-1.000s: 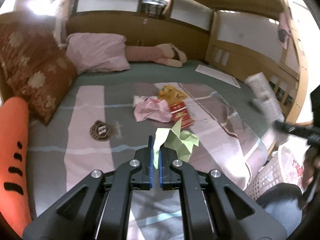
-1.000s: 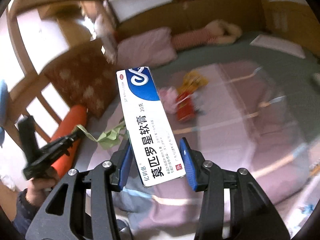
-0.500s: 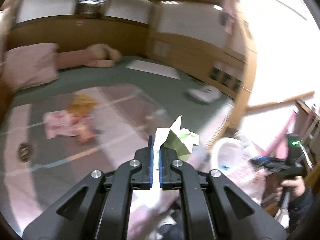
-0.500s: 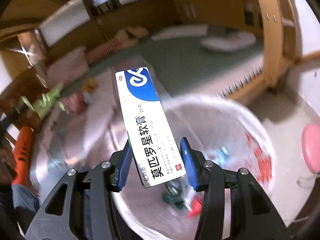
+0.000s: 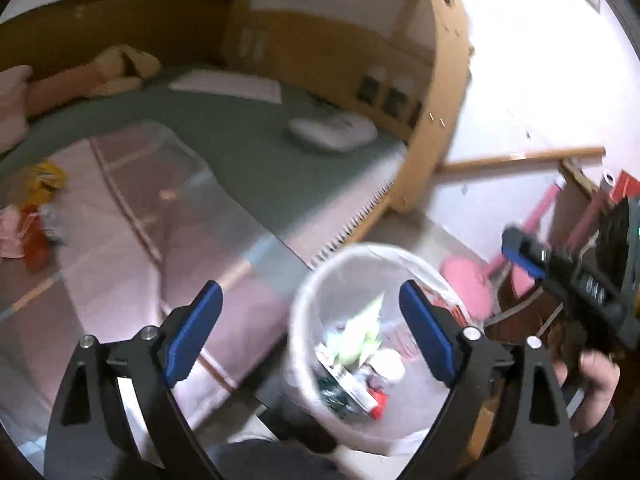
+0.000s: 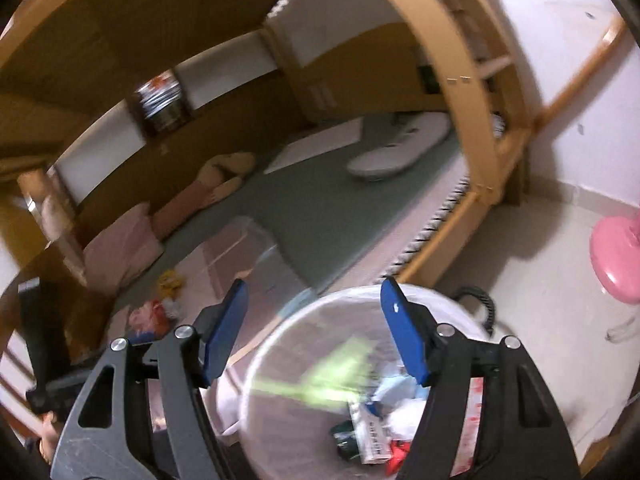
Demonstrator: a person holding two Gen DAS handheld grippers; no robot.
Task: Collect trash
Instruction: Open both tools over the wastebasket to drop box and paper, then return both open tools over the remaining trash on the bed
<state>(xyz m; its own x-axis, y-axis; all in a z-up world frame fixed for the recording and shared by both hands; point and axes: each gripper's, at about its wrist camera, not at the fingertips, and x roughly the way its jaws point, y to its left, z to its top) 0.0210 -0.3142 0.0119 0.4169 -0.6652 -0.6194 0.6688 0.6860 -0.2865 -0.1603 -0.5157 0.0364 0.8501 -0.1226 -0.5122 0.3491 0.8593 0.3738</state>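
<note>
A white trash bin [image 5: 298, 312] lined with a clear bag stands on the floor beside the bed; it also shows in the right wrist view [image 6: 256, 364]. My left gripper [image 5: 310, 334] is open and empty above it. The green paper [image 5: 362, 338] lies in the bin, blurred in the right wrist view [image 6: 320, 384]. The white box [image 5: 348, 382] lies in the bin among other trash, also in the right wrist view [image 6: 370, 428]. My right gripper [image 6: 316, 332] is open and empty over the bin. More trash [image 5: 34, 204] remains on the bed, seen too in the right wrist view [image 6: 158, 304].
The bed [image 5: 240, 152] with a pink blanket [image 5: 112, 240] is left of the bin. A wooden bed post [image 5: 436, 112] rises behind it. A pink stool [image 6: 616, 256] stands on the floor to the right. A plush toy [image 5: 112, 72] lies at the bed's far side.
Both grippers have opened over the bin. The green paper has dropped from the left gripper and the white box from the right gripper into the bin.
</note>
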